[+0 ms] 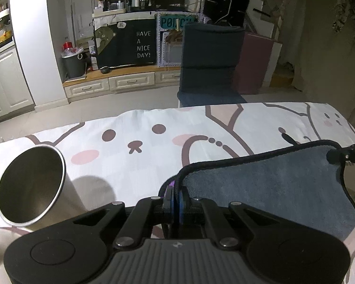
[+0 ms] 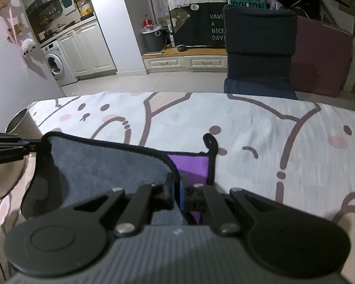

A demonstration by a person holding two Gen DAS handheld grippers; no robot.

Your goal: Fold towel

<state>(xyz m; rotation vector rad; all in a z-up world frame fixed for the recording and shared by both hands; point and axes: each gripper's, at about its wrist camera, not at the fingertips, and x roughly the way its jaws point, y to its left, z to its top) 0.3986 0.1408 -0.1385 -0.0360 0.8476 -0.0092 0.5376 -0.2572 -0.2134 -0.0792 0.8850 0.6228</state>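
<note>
**Towel pinched at two corners, mid-fold**

The towel [image 1: 272, 184], plush grey with a black hem and a purple underside, hung just above the cloth [image 1: 153, 142]. My left gripper [image 1: 175, 203] had its jaws pinched on one corner and my right gripper [image 2: 176, 196] on the other. I judged the fold under way; next, both corners should travel together. A steel cup [image 1: 30, 184] stood left.

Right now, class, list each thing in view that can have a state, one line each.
left gripper: shut on the towel's edge.
right gripper: shut on the towel's edge.
towel: grey side up, lifted at both held corners, purple side showing.
metal cup: upright, looks empty, apart from towel.
tablecloth: spread flat.
</note>
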